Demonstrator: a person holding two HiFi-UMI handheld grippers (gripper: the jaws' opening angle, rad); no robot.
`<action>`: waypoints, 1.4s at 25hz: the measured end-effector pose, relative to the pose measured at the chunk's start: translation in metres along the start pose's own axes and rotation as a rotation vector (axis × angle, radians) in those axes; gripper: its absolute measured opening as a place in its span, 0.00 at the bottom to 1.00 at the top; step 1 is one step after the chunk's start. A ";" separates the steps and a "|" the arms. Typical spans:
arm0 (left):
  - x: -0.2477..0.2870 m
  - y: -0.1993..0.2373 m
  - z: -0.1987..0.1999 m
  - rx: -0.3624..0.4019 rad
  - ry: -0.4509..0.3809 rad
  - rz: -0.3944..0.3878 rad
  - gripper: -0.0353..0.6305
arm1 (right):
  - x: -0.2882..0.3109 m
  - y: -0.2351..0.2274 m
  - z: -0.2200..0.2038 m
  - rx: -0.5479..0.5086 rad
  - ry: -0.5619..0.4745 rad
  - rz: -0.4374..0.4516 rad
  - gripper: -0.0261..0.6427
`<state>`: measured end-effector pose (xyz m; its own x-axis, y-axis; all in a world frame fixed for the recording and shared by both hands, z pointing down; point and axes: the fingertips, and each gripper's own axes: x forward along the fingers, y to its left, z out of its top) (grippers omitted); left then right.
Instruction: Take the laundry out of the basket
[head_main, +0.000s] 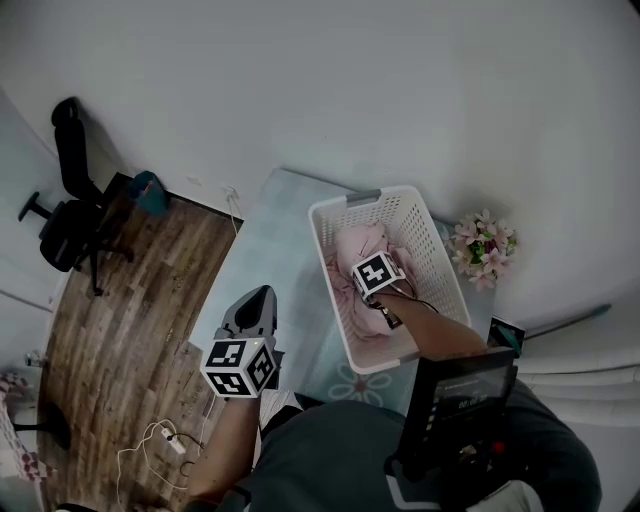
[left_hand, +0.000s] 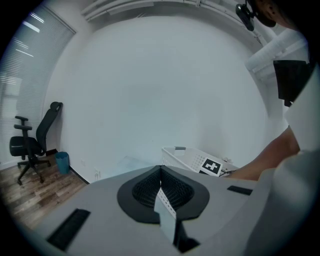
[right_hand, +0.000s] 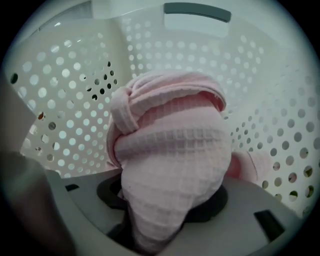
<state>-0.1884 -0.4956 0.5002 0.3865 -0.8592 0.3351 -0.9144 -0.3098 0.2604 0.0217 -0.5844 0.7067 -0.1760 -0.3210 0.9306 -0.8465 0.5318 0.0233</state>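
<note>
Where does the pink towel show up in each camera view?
Head view: pink towel right of centre, inside the white basket.
Left gripper view: not in it; only the basket shows.
Right gripper view: centre, bunched between the jaws.
Shared landmark: the basket's grey handle.

Looks like smooth white perforated plastic on the basket (right_hand: 65, 90), slight sheen, with a matt grey handle (right_hand: 197, 11) at 12 o'clock. Soft pink waffle-weave cloth for the laundry (right_hand: 172, 170), totally matt. Brown wood-look planks on the floor (head_main: 120, 310) at 9 o'clock. Matt grey plastic on the left gripper (left_hand: 161, 172), ribbed black pads (left_hand: 177, 189).
</note>
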 end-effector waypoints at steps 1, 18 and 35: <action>-0.004 0.000 0.002 0.004 -0.006 0.005 0.06 | -0.001 -0.001 0.000 0.025 -0.008 0.021 0.44; -0.064 -0.002 0.035 0.016 -0.105 0.062 0.06 | -0.109 0.004 0.052 0.286 -0.398 0.267 0.33; -0.101 -0.076 0.066 0.039 -0.220 0.100 0.06 | -0.310 0.000 0.052 0.182 -0.908 0.341 0.34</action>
<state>-0.1660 -0.4120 0.3872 0.2621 -0.9532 0.1509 -0.9524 -0.2303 0.1995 0.0501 -0.5252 0.3997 -0.6795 -0.6930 0.2410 -0.7295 0.6035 -0.3217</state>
